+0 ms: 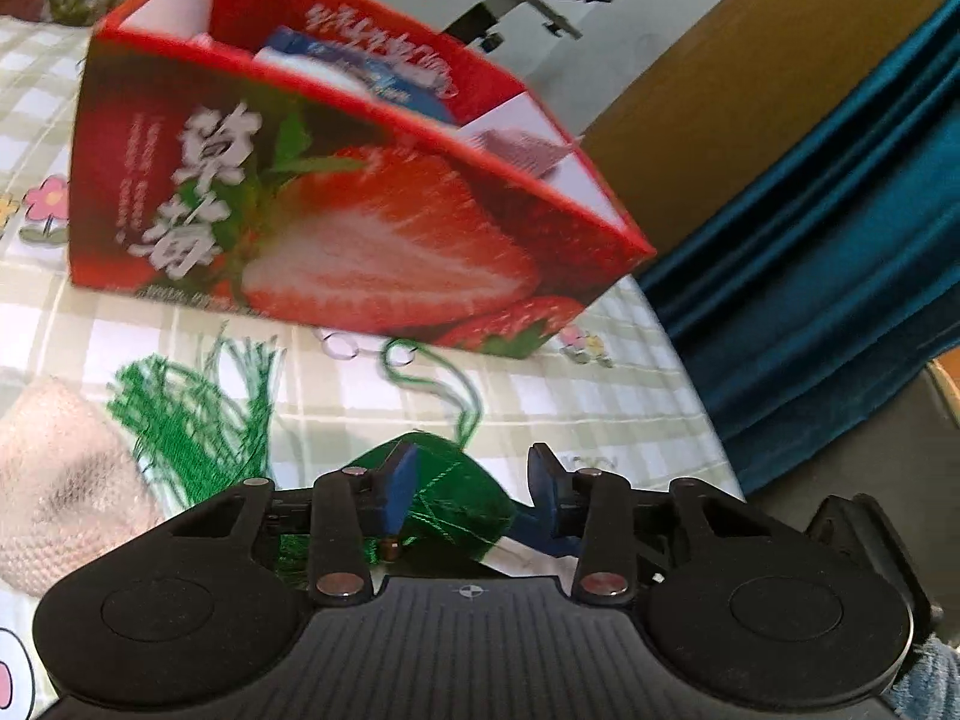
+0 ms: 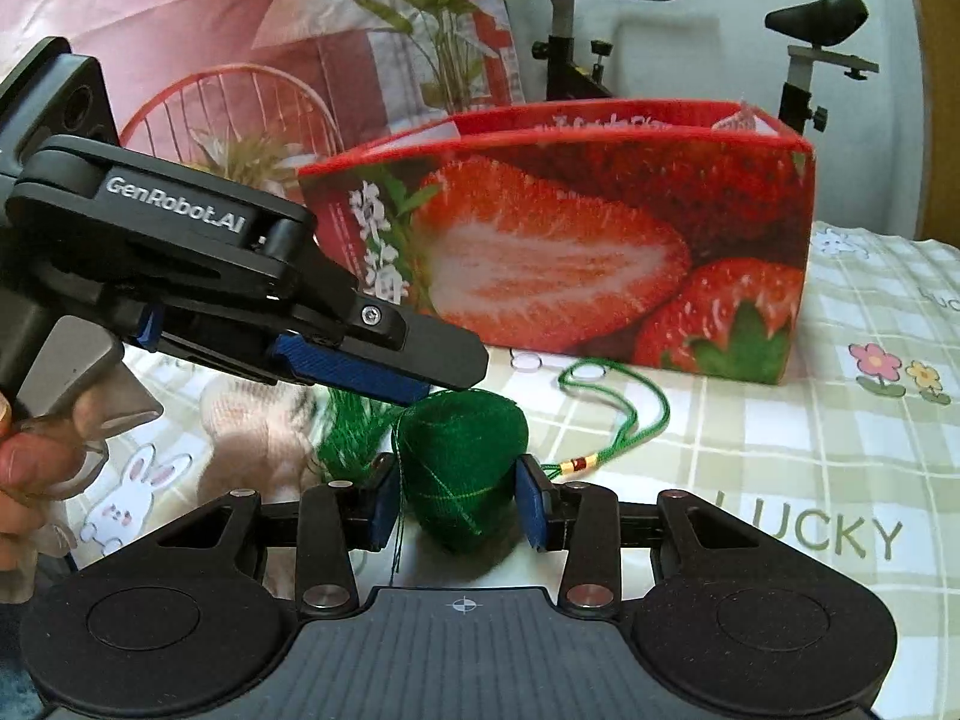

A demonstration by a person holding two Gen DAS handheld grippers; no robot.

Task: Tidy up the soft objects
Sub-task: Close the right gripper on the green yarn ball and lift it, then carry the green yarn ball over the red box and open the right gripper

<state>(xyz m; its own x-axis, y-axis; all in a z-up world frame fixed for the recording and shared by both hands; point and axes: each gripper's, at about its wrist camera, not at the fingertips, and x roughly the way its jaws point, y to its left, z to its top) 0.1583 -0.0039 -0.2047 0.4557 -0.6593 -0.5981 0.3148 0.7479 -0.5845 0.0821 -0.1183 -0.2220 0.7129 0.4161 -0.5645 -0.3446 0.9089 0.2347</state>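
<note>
On the checked cloth (image 2: 750, 438), in front of the strawberry box (image 2: 600, 252), the green woven pouch (image 2: 462, 468) sits between the pads of both tools. Risk: its tassel (image 2: 348, 438) and looped cord (image 2: 618, 402) trail on the cloth and, in this judgement, could snag on a pad or the box rim during a lift. With two tools crowding one soft item, it could also be squeezed out sideways. The right gripper (image 2: 459, 501) stands apart, pads flanking the pouch; contact cannot be confirmed. The left gripper (image 1: 474, 489) is likewise apart, straddling the pouch from above.
</note>
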